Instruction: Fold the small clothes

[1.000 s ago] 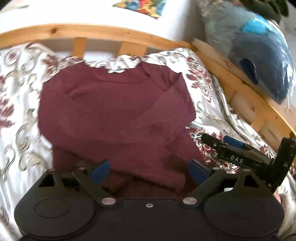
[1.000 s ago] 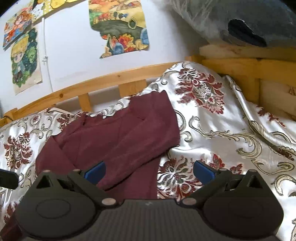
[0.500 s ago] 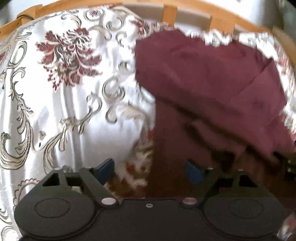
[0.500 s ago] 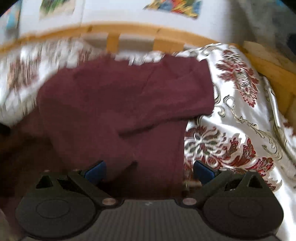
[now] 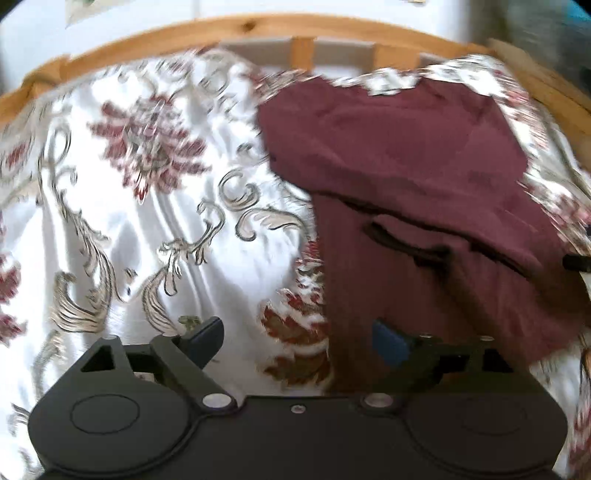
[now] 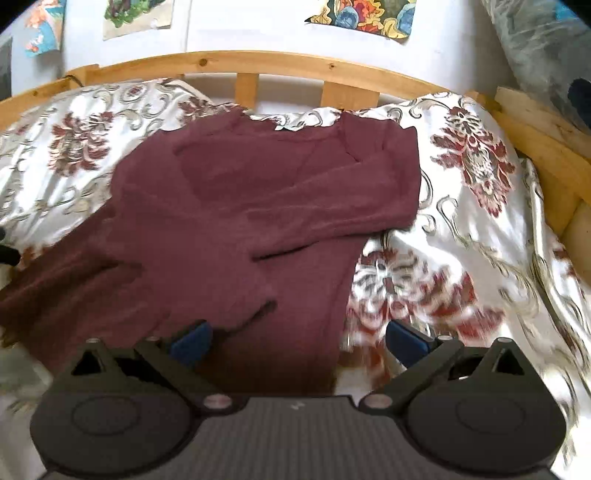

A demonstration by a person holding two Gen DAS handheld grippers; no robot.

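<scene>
A maroon long-sleeved top [image 6: 258, 206] lies on a white floral bedspread [image 6: 480, 229], its sleeves folded across the body. It also shows in the left wrist view [image 5: 406, 177], at the right. My left gripper [image 5: 299, 341] is open and empty, low over the top's lower left edge and the bedspread [image 5: 147, 221]. My right gripper [image 6: 295, 339] is open and empty, low over the top's lower right edge.
A wooden bed rail [image 6: 258, 66] curves along the far side and continues down the right [image 6: 546, 155]. Paper pictures [image 6: 362, 14] hang on the white wall. A bagged bundle [image 6: 546, 48] sits at the far right.
My left gripper has swung left, so the top now sits at the right of its view. My right gripper has turned left to face the top squarely.
</scene>
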